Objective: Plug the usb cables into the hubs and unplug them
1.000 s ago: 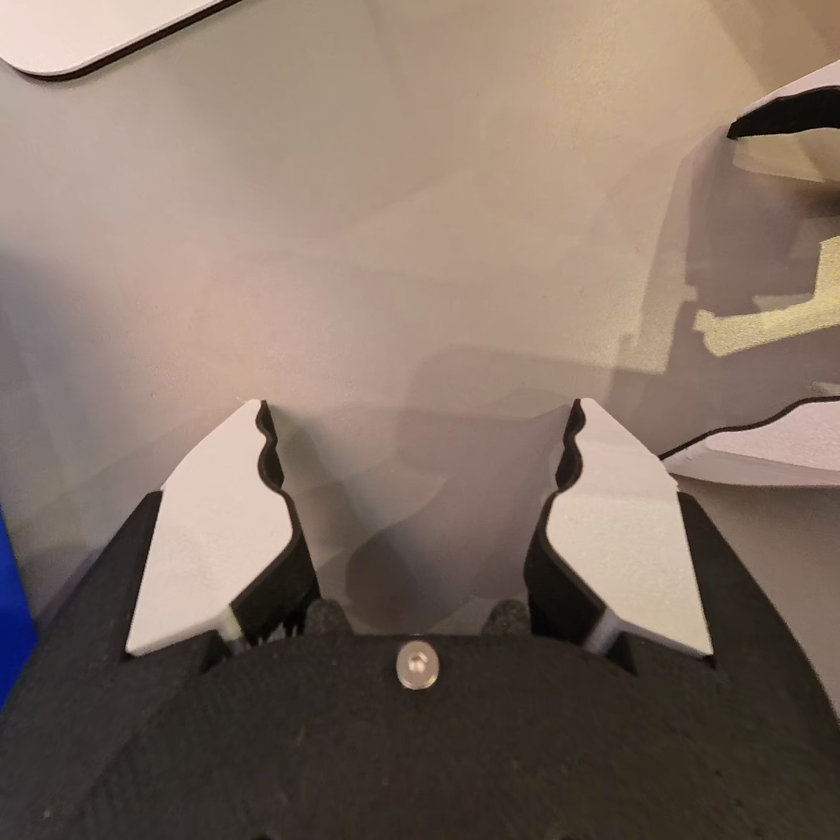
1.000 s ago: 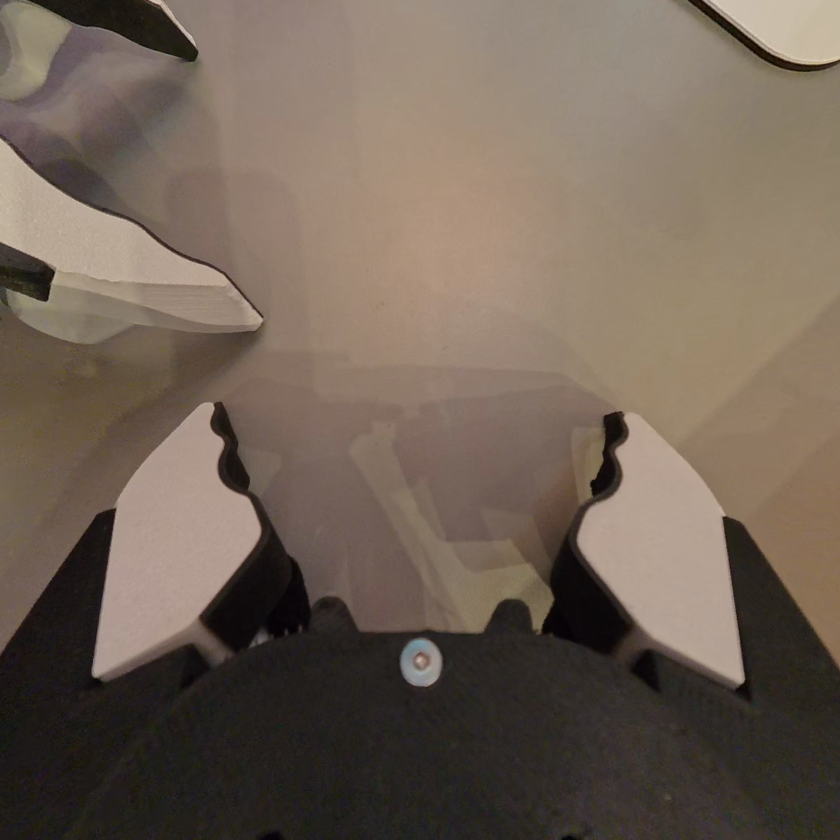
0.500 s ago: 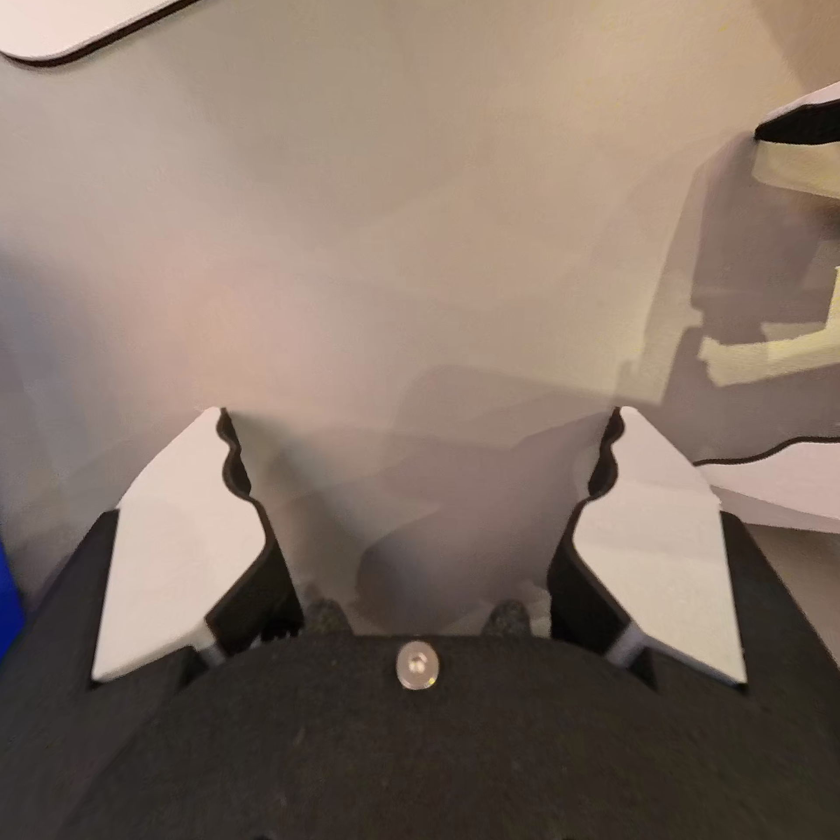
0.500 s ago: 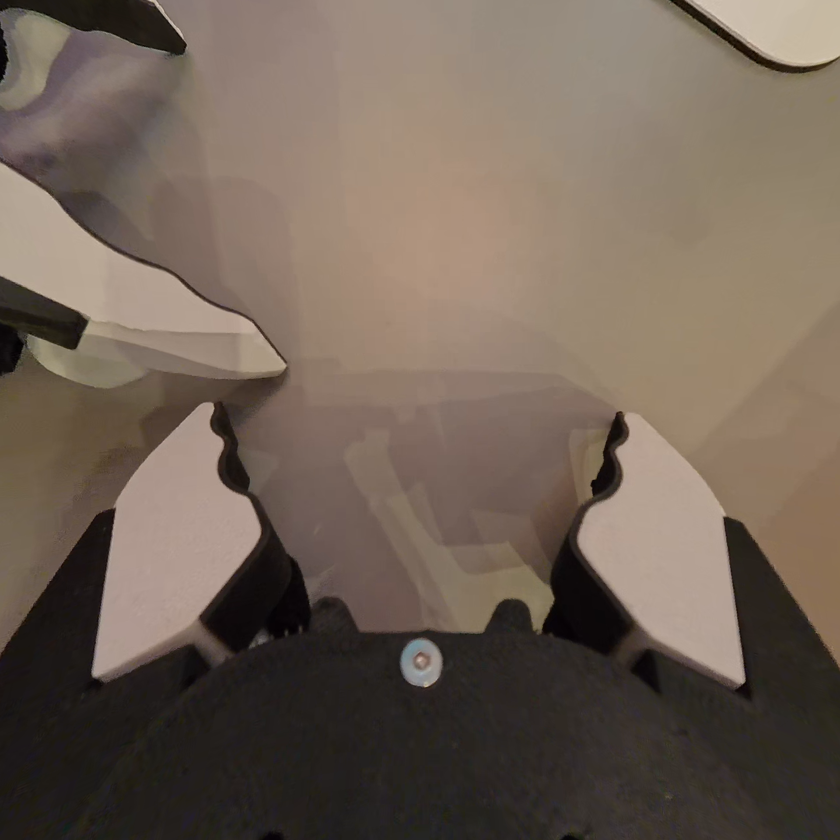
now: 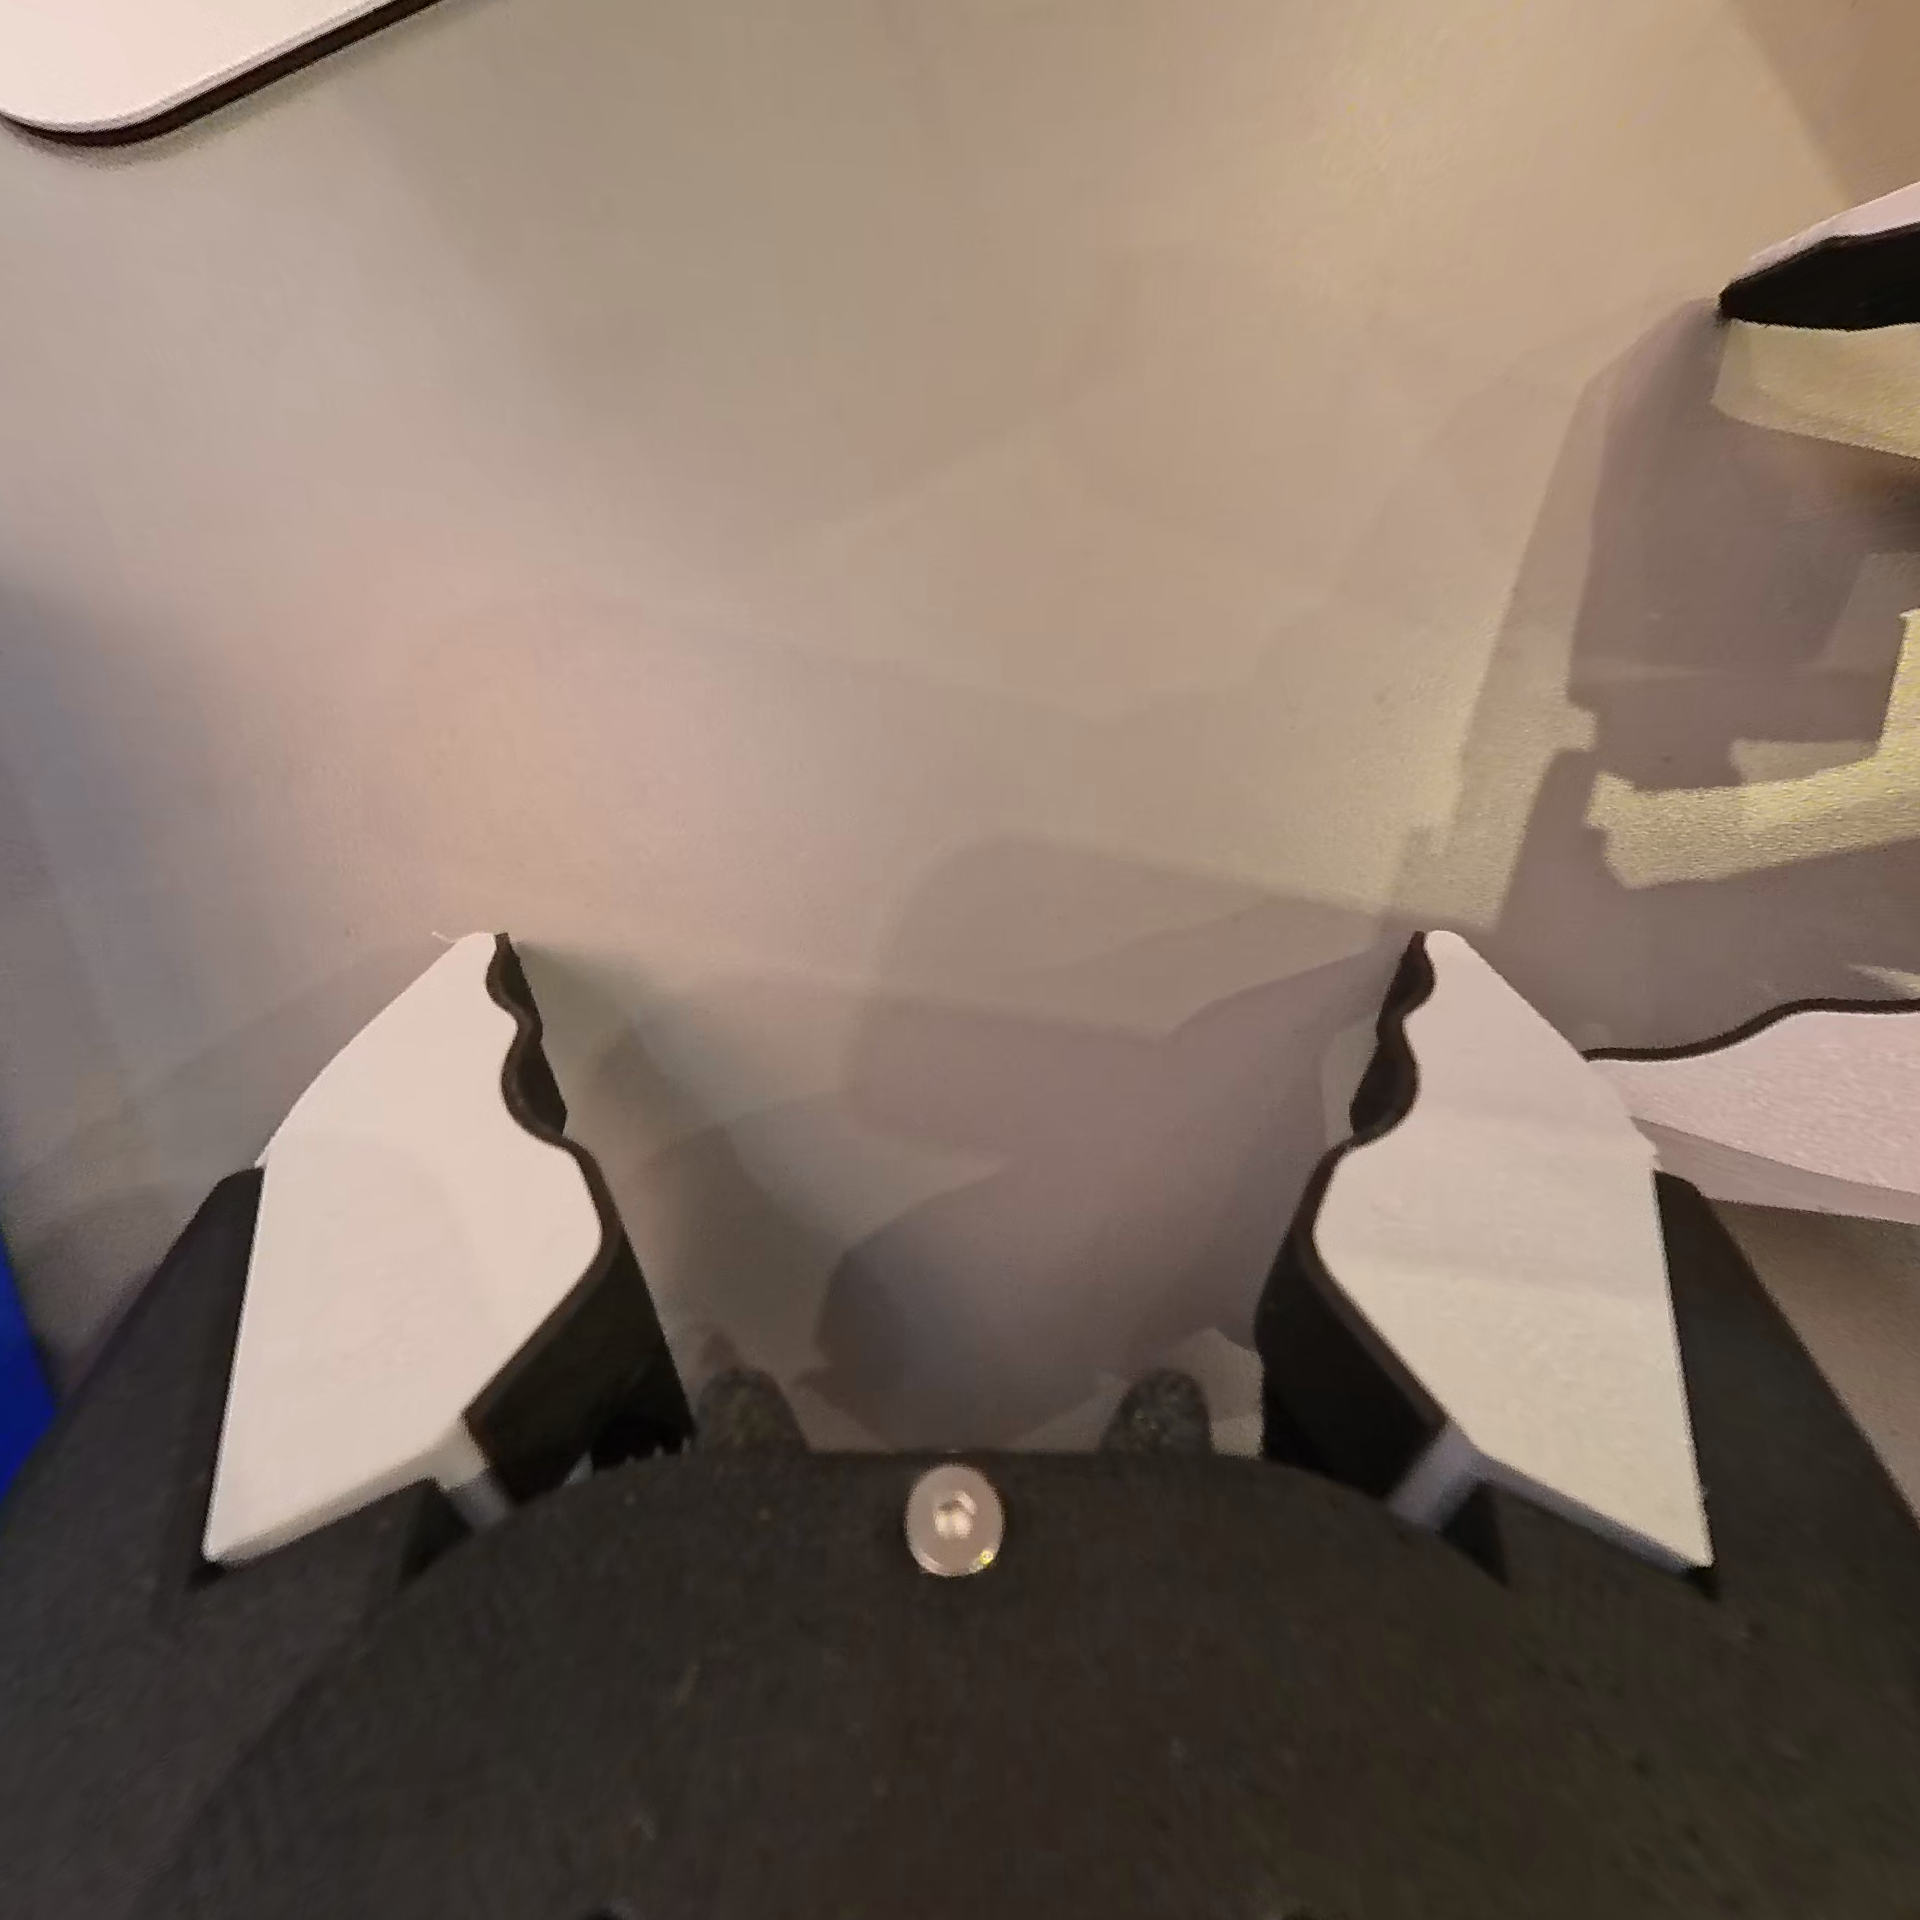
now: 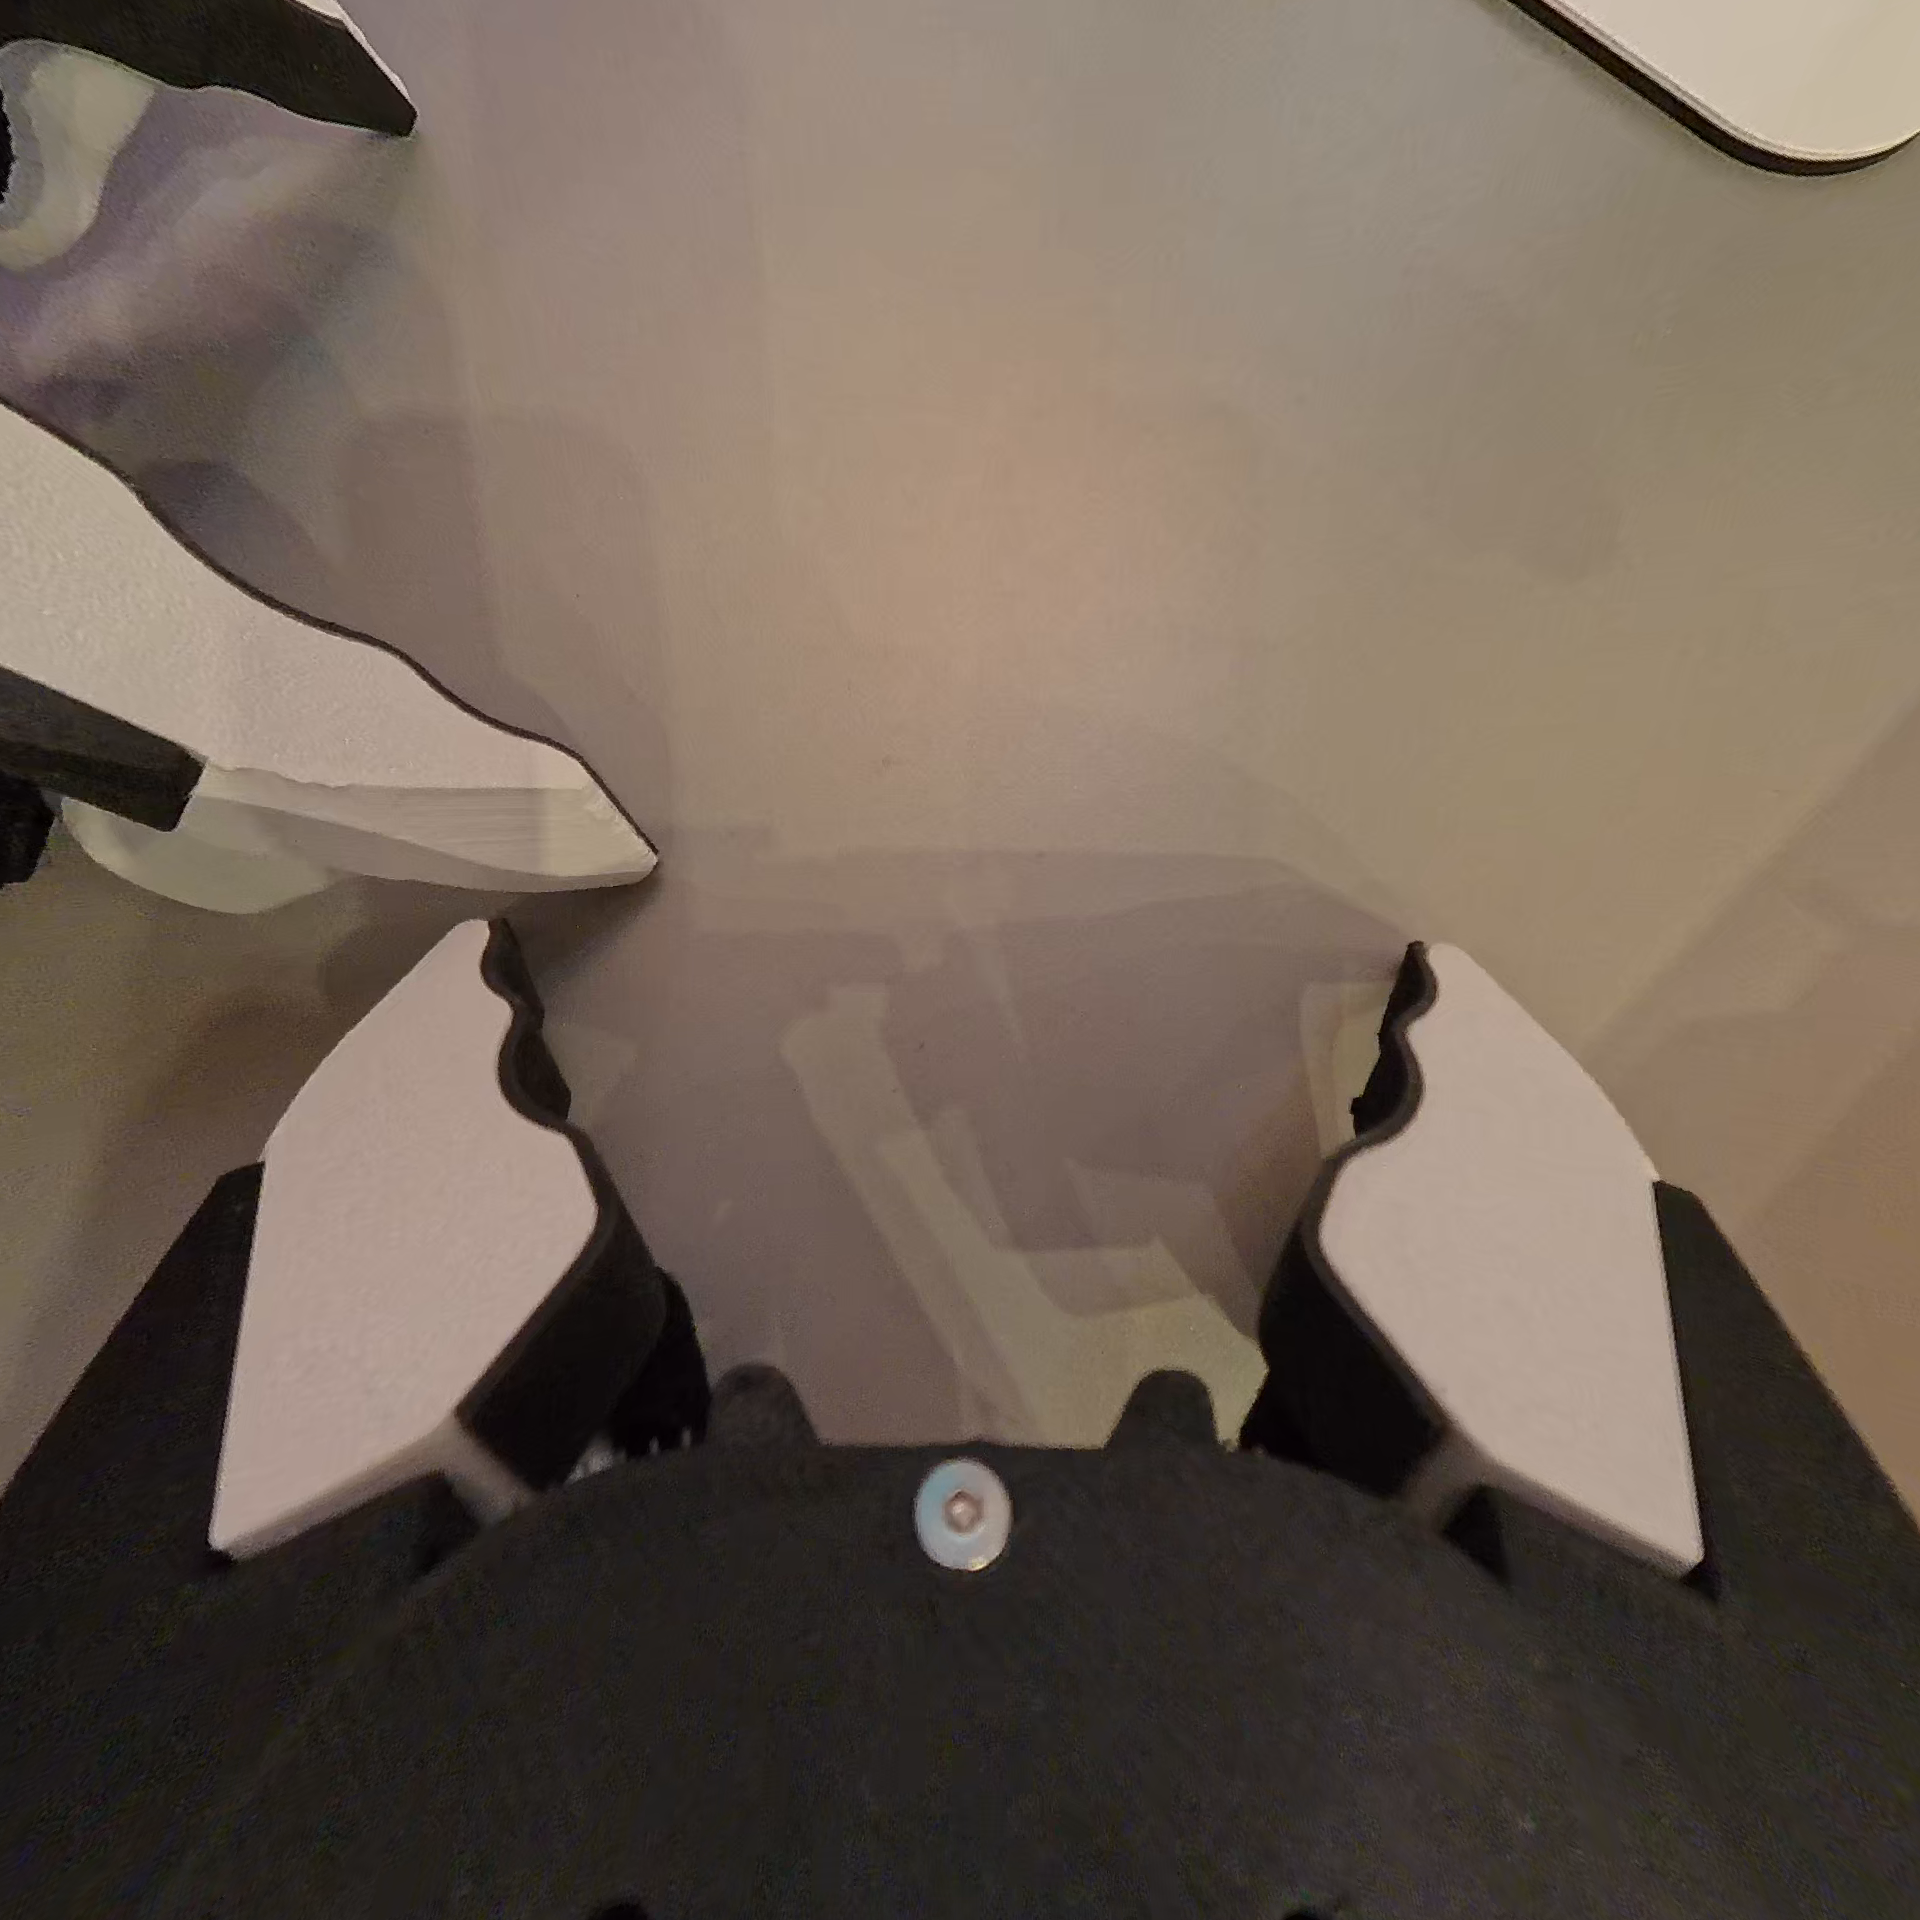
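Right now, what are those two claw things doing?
Nothing much yet. The left gripper and the right gripper hang side by side over a bare grey table, fingers spread wide and empty. No cable or hub shows. A white pad lies at the far edge.

Two hand-held grippers: left, right; one white board.

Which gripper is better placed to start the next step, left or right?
Neither stands out: left gripper and right gripper both hang open, empty, over the table; no cable or hub shows.
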Tool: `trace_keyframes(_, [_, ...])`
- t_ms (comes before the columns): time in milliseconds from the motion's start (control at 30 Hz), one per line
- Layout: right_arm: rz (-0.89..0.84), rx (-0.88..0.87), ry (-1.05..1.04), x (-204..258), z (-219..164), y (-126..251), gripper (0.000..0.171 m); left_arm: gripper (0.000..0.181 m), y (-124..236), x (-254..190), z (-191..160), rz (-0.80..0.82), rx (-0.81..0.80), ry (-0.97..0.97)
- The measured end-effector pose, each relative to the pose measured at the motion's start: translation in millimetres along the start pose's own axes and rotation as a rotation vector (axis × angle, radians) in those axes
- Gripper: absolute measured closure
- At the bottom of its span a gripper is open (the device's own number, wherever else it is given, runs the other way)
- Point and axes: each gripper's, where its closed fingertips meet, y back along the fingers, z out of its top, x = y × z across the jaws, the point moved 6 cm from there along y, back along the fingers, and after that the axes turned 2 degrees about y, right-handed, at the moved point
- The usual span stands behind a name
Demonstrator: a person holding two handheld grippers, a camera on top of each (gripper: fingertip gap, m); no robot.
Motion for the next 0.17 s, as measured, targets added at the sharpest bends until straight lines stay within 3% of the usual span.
trace_keyframes(167, [-0.001,-0.002,0.001,-2.3,-1.5,-1.7,0.025,0.035,0.0,-0.1,0.2,0.0,0.0,0.0])
